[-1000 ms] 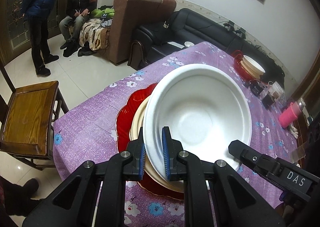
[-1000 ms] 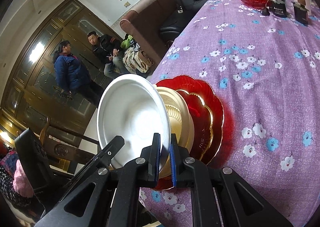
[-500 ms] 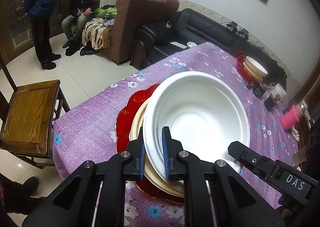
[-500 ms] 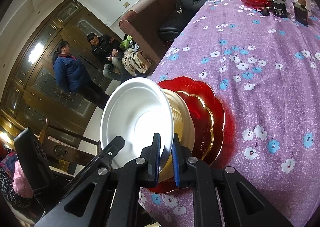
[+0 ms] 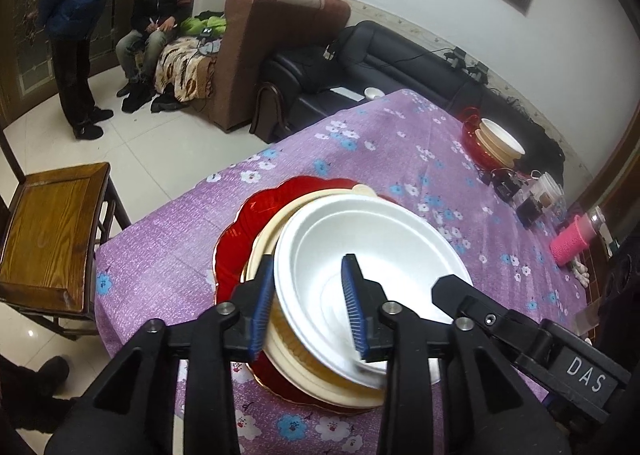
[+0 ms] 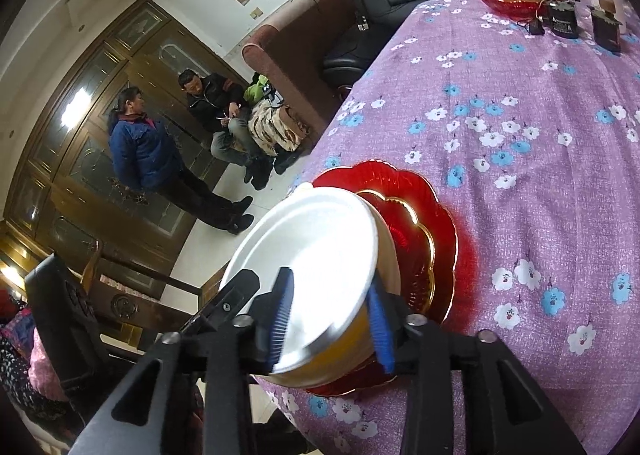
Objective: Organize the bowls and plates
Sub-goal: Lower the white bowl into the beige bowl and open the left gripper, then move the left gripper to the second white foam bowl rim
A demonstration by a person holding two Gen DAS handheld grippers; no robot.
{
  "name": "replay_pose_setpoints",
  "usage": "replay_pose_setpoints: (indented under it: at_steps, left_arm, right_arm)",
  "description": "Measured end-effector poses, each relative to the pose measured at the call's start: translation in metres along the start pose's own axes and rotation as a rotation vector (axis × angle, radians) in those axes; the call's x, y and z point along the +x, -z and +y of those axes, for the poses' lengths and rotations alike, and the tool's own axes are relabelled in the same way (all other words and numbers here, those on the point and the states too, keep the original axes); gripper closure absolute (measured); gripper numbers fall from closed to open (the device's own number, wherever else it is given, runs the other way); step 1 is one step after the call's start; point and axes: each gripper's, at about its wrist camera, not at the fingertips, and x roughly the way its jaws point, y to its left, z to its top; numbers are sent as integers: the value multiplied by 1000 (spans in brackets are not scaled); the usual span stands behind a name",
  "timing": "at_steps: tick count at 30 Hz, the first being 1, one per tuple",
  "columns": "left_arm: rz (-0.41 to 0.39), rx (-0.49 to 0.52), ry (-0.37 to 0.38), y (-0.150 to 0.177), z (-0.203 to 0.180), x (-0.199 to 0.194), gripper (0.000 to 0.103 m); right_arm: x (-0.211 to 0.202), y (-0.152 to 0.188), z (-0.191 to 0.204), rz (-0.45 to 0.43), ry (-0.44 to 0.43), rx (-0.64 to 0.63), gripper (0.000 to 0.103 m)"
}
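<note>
A: Left wrist view first, biggest thing down. What fills it?

B: A table under a purple flowered tablecloth (image 5: 372, 159). Near its front edge lies a scalloped red plate (image 5: 240, 239), on it a cream bowl (image 5: 264, 243), and nested in that a white bowl (image 5: 372, 251). From the right wrist view a second, gold-rimmed red plate (image 6: 416, 255) shows between the big red plate and the cream bowl.

A: And the far end of the table?

B: Another stack (image 5: 494, 137): pale bowls in a red dish, well apart from the near stack. Beside it sit small dark boxes, and a pink cup (image 5: 570, 245) stands near the right edge.

A: Off the table?

B: A wooden chair (image 5: 52, 231) at the left, a brown armchair, a black sofa, and two people by the door.

A: Left gripper (image 5: 308, 303)?

B: Its jaws are spread, blue pads straddling the white bowl's near rim, one outside and one inside. Neither pad presses the rim.

A: Right gripper (image 6: 330, 321)?

B: Also spread wide, one pad over the white bowl's inside, the other outside the cream bowl's wall. I cannot tell whether that outer pad touches it. The white bowl rests in the stack.
</note>
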Motion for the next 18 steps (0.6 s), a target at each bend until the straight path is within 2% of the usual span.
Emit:
replay_pose_setpoints:
  at_steps: [3, 4, 5, 7, 18]
  left_arm:
    - [-29, -1, -10, -1, -2, -6, 51]
    - [-47, -10, -32, -1, -2, -9, 40]
    - [-62, -19, -36, -3, -1, -10, 34]
    - [-81, -28, -42, -5, 1, -14, 34]
    - [-101, 46, -31, -2, -25, -22, 34]
  right_arm:
    - [-3, -2, -1, -12, -18, 10, 55]
    - [-5, -3, -1, -16, -21, 13, 52]
    - [-7, -4, -3, -28, -13, 23, 44]
    - [-12, -6, -6, -51, -17, 38, 36]
    - [-36, -6, -20, -106, -36, 73, 36]
